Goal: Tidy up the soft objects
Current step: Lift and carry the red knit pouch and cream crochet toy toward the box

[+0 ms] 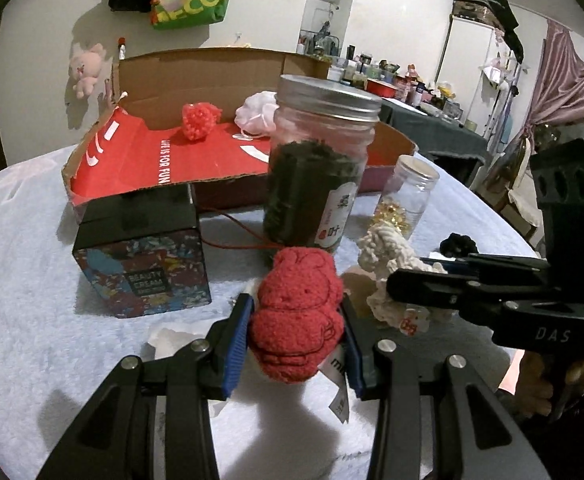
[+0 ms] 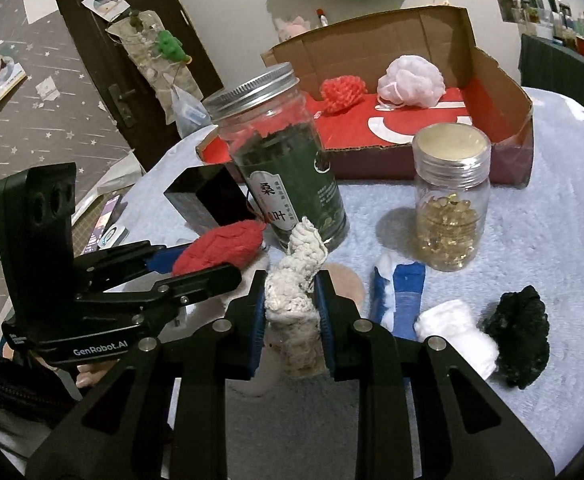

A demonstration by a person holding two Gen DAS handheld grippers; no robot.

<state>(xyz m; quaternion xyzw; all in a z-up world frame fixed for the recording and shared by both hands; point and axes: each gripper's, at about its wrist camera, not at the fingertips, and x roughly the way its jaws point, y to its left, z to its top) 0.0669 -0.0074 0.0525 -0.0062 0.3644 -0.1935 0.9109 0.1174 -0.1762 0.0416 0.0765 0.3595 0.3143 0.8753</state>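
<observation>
I'm holding a red plush (image 1: 296,320) in the left gripper (image 1: 293,344), pads pressing both its sides, a white tag hanging below. In the right gripper (image 2: 290,320) I'm gripping a cream knit toy (image 2: 293,292), jaws nearly closed, squeezing its middle, top end sticking up. Both sitting just above the fuzzy white table (image 1: 32,280), side by side, red plush left of the knit toy.

Right of the right gripper: blue-white cloth (image 2: 401,292), white roll (image 2: 455,328), black fluffy lump (image 2: 519,336), all lying on the table.

Just past the grippers: tall jar (image 1: 315,168) of dark leaves, metal lid. Small jar (image 2: 451,204) of yellow beads to its right. Patterned box (image 1: 144,256) to its left.

Behind those: open cardboard box (image 2: 495,92), red liner. A red pompom (image 1: 200,120) and pink mesh puff (image 2: 409,80) are sitting inside it.
</observation>
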